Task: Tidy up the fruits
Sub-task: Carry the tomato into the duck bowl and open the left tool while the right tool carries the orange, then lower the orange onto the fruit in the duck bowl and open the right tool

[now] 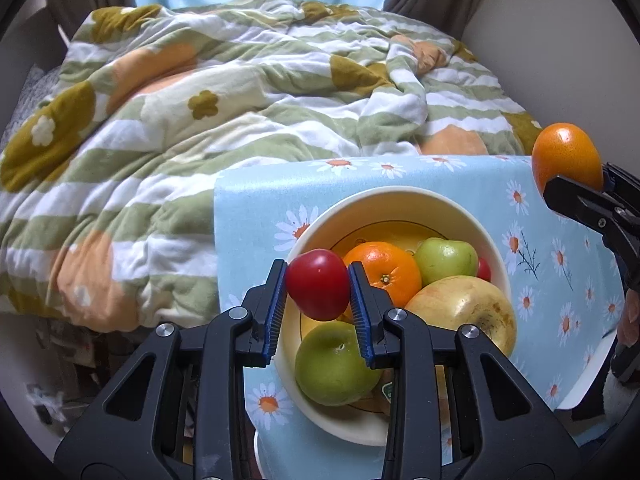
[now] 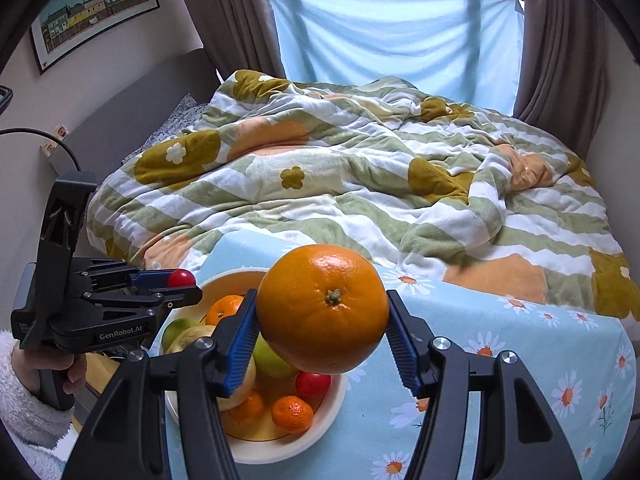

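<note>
Clamping a small red fruit (image 1: 318,284) between its blue pads, the left gripper (image 1: 318,292) is hovering over the near-left rim of the cream bowl (image 1: 400,196). Gripping a large orange (image 2: 322,309), the right gripper (image 2: 322,330) is holding it above the bowl's right side. Oranges, green fruits and a yellowish one are sitting inside, on the daisy-print cloth (image 2: 520,344).

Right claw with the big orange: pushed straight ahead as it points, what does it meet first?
Probably the rumpled quilt on the bed. The right claw, shut on the big orange, looks raised above the daisy cloth, though depth is uncertain.
</note>
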### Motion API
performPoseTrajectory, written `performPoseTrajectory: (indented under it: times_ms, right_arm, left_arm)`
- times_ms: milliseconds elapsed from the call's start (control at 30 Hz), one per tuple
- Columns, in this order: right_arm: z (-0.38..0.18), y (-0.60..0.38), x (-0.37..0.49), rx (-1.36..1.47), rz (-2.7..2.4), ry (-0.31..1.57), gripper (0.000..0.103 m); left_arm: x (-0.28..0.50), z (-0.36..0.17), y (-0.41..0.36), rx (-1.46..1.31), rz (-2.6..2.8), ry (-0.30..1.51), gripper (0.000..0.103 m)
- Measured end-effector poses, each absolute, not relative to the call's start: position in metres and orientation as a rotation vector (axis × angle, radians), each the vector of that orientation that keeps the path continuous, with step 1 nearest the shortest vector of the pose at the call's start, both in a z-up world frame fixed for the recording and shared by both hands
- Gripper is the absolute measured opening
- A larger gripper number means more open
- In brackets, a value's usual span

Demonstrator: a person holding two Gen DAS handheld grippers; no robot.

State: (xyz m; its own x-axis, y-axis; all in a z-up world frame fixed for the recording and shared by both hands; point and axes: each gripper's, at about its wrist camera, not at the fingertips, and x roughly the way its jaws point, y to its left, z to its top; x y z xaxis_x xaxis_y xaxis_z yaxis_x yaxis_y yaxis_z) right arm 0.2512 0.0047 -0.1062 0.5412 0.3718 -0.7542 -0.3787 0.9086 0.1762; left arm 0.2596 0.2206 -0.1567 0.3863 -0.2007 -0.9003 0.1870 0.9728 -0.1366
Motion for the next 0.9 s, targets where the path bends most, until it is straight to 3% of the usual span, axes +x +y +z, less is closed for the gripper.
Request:
performPoseTrajectory:
  times_ms: [233, 267, 300, 333, 567, 900]
  right_arm:
    - [-0.106, 0.012, 0.254, 0.004, 0.427, 0.899, 0.056]
    - [-0.107, 0.011, 0.254, 0.002, 0.43, 0.899, 0.056]
    - [-0.106, 0.012, 0.255, 0.002, 0.43, 0.899, 0.056]
    - [-0.106, 0.012, 0.255, 0.002, 0.431, 0.9, 0.056]
    - [-0.103, 0.019, 0.265, -0.002, 0.458, 0.933, 0.056]
    - [-0.135, 0.046, 0.301, 0.02, 0.564, 1.133, 0.056]
  left_arm:
    - [0.263, -0.159, 0.226, -0.015, -0.251, 1.158, 0.04]
    - [0.263, -0.158, 0.226, -0.002, -0.246, 1.156, 0.053]
    - [0.262, -0.157, 0.228, 0.002, -0.247, 1.149, 0.087]
    - [0.261, -0.154, 0.229, -0.005, -0.251, 1.138, 0.103]
    - [0.246, -0.14, 0.244, -0.045, -0.23, 1.113, 0.103]
    - [0.218, -0.132, 0.259, -0.053, -0.162, 1.097, 0.103]
